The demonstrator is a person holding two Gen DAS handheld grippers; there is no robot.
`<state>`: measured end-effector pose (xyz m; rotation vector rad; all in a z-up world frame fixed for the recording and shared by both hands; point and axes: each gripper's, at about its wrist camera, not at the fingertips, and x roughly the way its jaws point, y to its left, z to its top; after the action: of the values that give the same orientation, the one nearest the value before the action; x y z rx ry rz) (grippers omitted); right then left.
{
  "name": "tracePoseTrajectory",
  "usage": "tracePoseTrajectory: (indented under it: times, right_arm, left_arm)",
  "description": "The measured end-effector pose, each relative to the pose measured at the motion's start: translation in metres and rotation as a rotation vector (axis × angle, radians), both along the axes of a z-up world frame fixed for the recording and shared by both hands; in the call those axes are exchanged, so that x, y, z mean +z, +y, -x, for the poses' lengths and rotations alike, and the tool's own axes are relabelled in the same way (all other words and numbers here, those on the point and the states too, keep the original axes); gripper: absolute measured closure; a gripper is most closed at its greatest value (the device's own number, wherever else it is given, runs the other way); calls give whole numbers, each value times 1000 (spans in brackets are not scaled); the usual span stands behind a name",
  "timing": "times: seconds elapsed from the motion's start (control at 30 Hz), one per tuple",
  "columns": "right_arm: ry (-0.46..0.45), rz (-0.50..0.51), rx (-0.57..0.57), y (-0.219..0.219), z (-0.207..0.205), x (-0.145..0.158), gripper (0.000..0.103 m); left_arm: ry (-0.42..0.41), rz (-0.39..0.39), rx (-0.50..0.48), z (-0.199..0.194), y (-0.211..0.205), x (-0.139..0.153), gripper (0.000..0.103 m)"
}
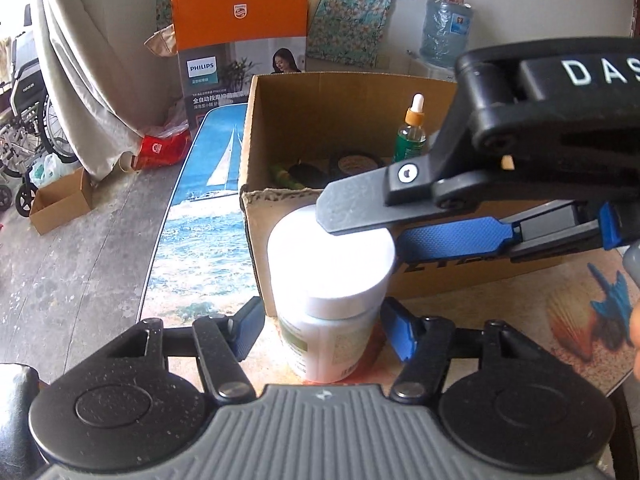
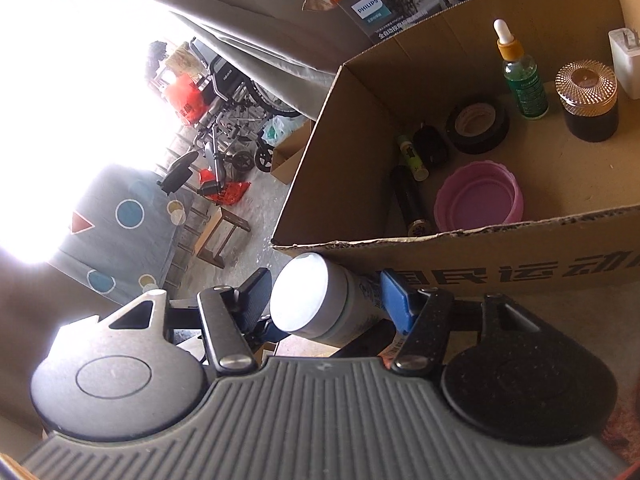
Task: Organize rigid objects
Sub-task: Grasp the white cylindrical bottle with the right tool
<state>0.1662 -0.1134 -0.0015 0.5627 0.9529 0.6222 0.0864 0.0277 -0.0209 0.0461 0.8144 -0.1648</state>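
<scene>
A white bottle with a wide white cap (image 1: 332,276) stands on the table against the cardboard box (image 1: 256,128). My left gripper (image 1: 322,330) has its blue fingers on both sides of the bottle's body, close to it but with a small gap. My right gripper (image 1: 362,226) reaches in from the right, its fingers around the cap. In the right wrist view the right gripper (image 2: 324,298) is shut on the bottle (image 2: 316,300) just below the cap, in front of the box (image 2: 460,248).
The box holds a green dropper bottle (image 2: 524,84), a black tape roll (image 2: 478,122), a dark jar with gold lid (image 2: 588,100), a pink lid (image 2: 478,198), a white plug (image 2: 626,60) and small tubes. A Philips carton (image 1: 240,48) stands behind. Floor lies left of the table edge.
</scene>
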Motion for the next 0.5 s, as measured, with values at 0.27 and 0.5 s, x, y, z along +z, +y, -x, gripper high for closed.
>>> tracePoseTrajectory:
  times: [0.27,0.5]
  right_arm:
    - [20,0,11,4,-5,-6,52]
    - [32,-10,26,6,-3,-10,57]
  left_arm:
    - [19,4,-9,-1,-3,-3,48]
    - [18,16,-5,1,-3,-2,49]
